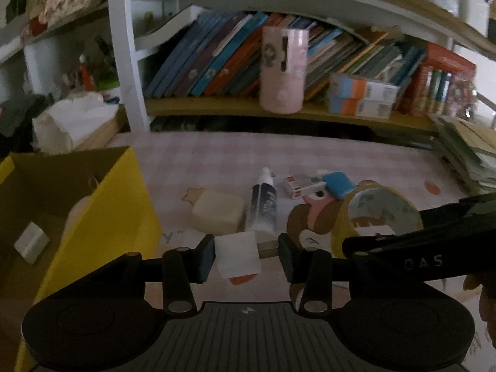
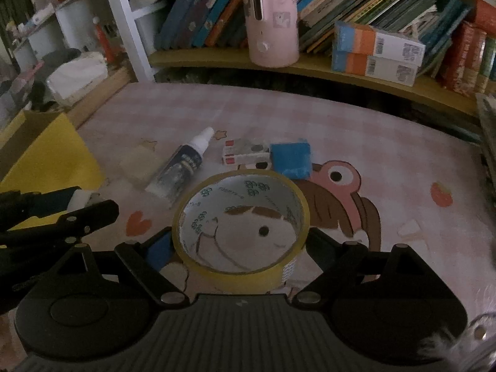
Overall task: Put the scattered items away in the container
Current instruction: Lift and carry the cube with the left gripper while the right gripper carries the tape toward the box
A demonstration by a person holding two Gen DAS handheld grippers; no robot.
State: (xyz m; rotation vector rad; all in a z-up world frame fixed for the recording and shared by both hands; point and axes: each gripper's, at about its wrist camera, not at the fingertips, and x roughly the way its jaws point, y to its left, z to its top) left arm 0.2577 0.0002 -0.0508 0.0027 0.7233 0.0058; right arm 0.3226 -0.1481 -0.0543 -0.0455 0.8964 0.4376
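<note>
The left gripper (image 1: 246, 255) has its jaws drawn fairly close together, clamped on a small white block (image 1: 238, 254) that sits square between the pads, lifted clear of the mat. In the right wrist view this gripper enters from 9 o'clock, the white block showing pale at its tip.

The right gripper (image 2: 240, 243) stands wide, its pads pressed against the outer sides of a roll of yellow tape (image 2: 241, 221). The roll is held with its open core facing the camera, so the mat's cartoon print shows through the ring. In the left wrist view the right gripper reaches in from 3 o'clock with the tape at its end.

Just beyond the left gripper, toward 12 o'clock, a cream block (image 1: 218, 212) lies on the pink mat (image 1: 201, 161), and beside it at its 3 o'clock lies a spray bottle (image 1: 263, 204) on its side, nozzle pointing away. Further toward 1 o'clock lie a small red and white box (image 1: 302, 186) and a blue sponge (image 1: 339, 183), touching each other.

The yellow box (image 1: 102, 204), the container, stands open at 9 o'clock of the left gripper, near it; a small white piece (image 1: 31, 246) lies inside on its floor.

At the far edge of the mat a shelf holds leaning books (image 1: 217, 59) and a pink cylinder (image 1: 283, 71) standing upright.
</note>
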